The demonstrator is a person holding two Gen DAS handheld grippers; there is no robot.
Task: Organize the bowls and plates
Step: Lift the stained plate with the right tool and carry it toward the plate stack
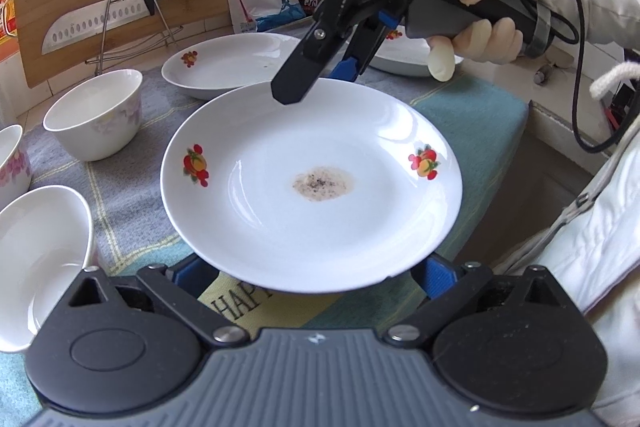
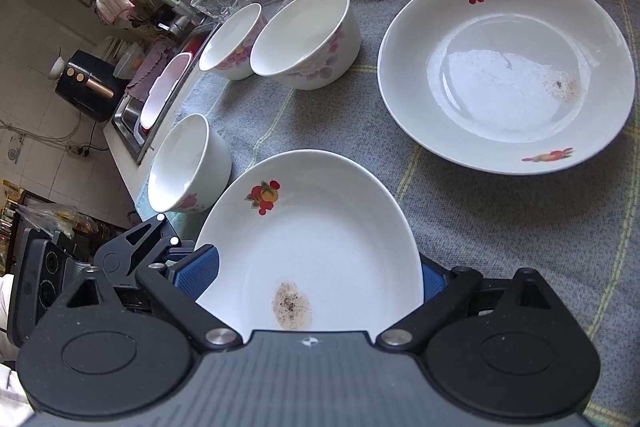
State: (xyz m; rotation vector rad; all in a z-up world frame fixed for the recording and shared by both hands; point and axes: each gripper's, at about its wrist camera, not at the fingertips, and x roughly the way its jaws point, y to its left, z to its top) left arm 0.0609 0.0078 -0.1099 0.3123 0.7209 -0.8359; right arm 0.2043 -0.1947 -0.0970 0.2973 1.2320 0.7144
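Over the mat, both grippers' jaws apart flanking stained plate (image 1: 312, 183), sink (image 2: 128, 115) only rightward.

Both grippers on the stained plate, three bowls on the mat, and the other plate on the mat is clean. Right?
Not quite. The other plate on the mat also carries a brownish stain near its rim, as the right wrist view shows. The rest stands: both grippers on the stained plate, three bowls.

A plate (image 2: 308, 247) sat nearest on the surface (image 2: 500, 227), a second plate (image 2: 506, 75) behind it. Three bowls (image 2: 306, 37) stood to the left, toward the sink (image 2: 132, 115).
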